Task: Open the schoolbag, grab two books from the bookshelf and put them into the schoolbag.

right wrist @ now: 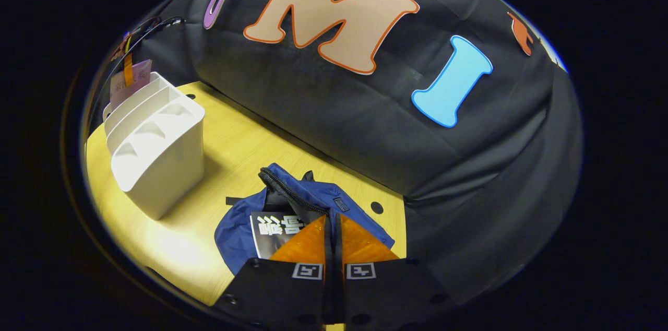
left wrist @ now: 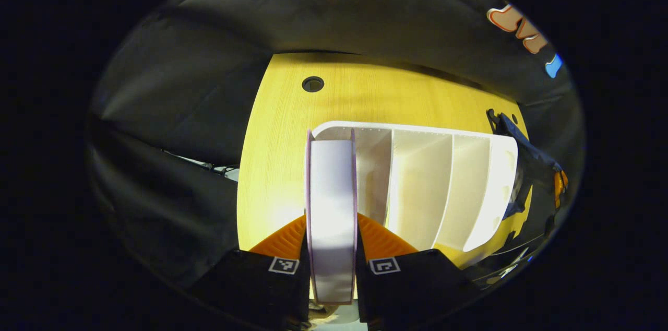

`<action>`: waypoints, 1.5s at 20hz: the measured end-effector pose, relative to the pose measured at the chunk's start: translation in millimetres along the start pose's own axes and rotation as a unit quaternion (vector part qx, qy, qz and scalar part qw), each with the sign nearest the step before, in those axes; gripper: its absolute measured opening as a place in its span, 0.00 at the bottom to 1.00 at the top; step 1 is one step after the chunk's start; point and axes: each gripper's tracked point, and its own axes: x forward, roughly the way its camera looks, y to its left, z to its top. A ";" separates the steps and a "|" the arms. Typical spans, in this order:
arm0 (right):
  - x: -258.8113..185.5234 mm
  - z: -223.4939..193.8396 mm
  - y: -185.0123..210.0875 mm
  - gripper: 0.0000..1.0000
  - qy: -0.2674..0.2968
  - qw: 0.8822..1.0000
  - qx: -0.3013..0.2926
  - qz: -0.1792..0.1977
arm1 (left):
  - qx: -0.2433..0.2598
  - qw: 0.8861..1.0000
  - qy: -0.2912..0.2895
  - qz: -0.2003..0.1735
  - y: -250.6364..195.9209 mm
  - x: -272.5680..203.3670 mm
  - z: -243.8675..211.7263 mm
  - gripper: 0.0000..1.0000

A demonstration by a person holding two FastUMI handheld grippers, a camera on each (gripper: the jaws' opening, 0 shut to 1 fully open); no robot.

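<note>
My left gripper [left wrist: 332, 224] is shut on a book [left wrist: 331, 190] with a purple cover and white page edges, held upright at the left end slot of the white bookshelf [left wrist: 417, 185]. The dark blue schoolbag [left wrist: 532, 164] lies beyond the shelf's right end. In the right gripper view the blue schoolbag [right wrist: 237, 226] lies open on the table with a black-covered book [right wrist: 274, 232] inside. My right gripper [right wrist: 332, 219] is shut at the bag's zippered flap edge, which stands raised. The bookshelf [right wrist: 156, 148] stands at the left, with the purple book [right wrist: 130, 83] at its far end.
The yellow wooden table [left wrist: 282, 138] has a round cable hole [left wrist: 312, 83] behind the shelf and another hole [right wrist: 377, 208] beside the bag. Black cloth walls close in the table's far side. The shelf's other slots hold nothing.
</note>
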 end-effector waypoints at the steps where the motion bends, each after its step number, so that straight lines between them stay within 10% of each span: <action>1: 0.5 0.3 0.2 0.02 0.000 1.000 0.000 0.000 | -0.002 1.000 0.005 0.005 -0.7 -1.0 -1.6 0.34; 20: -2.8 -2.4 -5.5 0.03 -0.020 0.999 -0.008 0.027 | -0.019 0.993 -0.106 0.051 -15.1 -154.1 -18.4 0.33; 30: -5.2 -5.1 -10.4 0.03 -0.035 0.998 -0.005 0.042 | -0.117 0.974 -0.172 -0.085 -97.5 -204.3 -31.8 0.29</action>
